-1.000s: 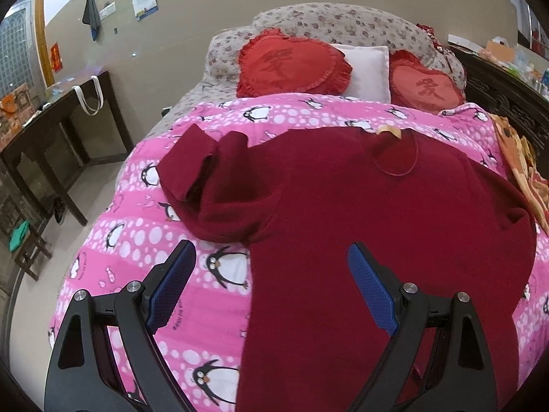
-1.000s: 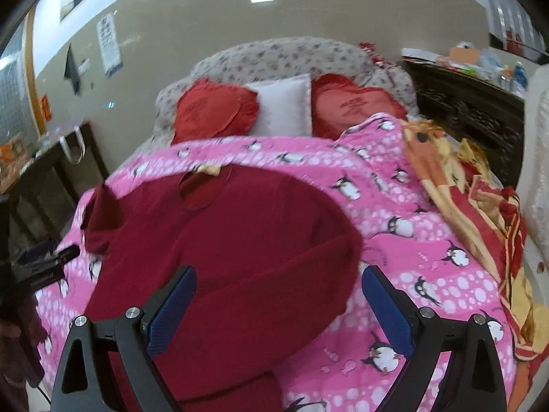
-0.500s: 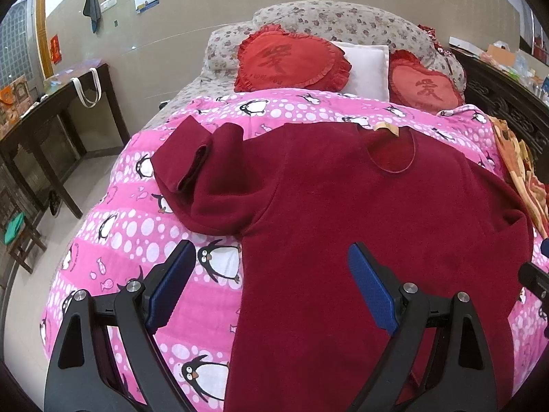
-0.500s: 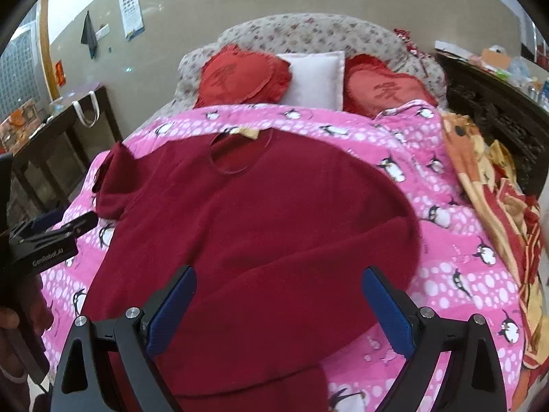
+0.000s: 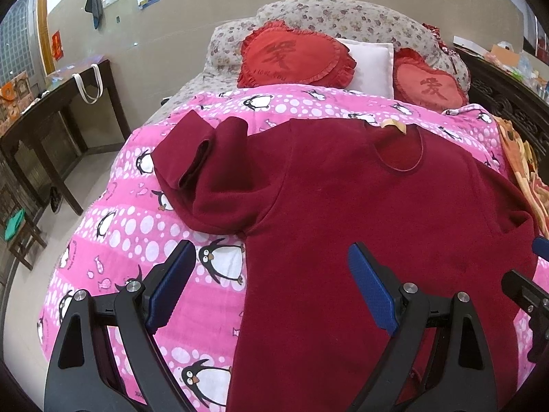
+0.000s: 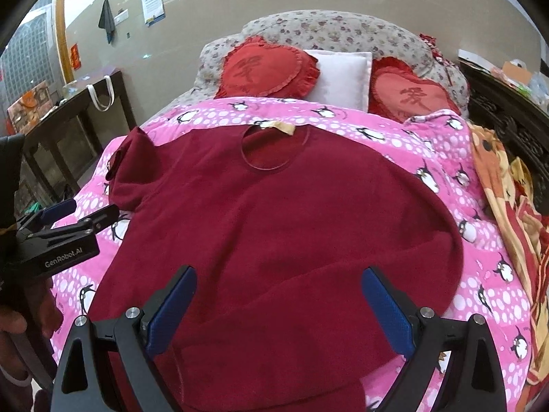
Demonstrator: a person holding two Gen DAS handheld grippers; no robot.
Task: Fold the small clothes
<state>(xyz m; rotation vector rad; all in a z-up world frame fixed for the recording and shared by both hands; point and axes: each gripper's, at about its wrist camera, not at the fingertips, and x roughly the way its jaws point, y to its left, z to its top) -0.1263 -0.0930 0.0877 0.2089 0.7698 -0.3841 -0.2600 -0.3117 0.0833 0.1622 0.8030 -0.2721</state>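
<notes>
A dark red long-sleeved top (image 5: 360, 206) (image 6: 281, 226) lies spread on a pink penguin-print blanket (image 5: 144, 226) (image 6: 487, 267), neckline with a tan label (image 6: 279, 126) toward the pillows. Its left sleeve (image 5: 206, 168) is bunched and folded over itself; the right sleeve curves down along the body. My left gripper (image 5: 272, 286) hovers open over the top's left side edge, holding nothing. My right gripper (image 6: 278, 304) hovers open above the lower middle of the top, holding nothing. The left gripper also shows at the left edge of the right wrist view, held by a hand.
Two red heart cushions (image 5: 296, 55) (image 5: 427, 84) and a white pillow (image 6: 343, 75) sit at the floral headboard (image 6: 326, 31). An orange patterned blanket (image 6: 507, 206) lies along the right. A dark wooden table (image 5: 51, 110) stands left of the bed, dark furniture (image 6: 514, 113) on the right.
Both grippers have come forward and lower over the top, which now looks larger in both views. The right gripper has swung left toward the top's middle. Both stay open; the top has not moved.
</notes>
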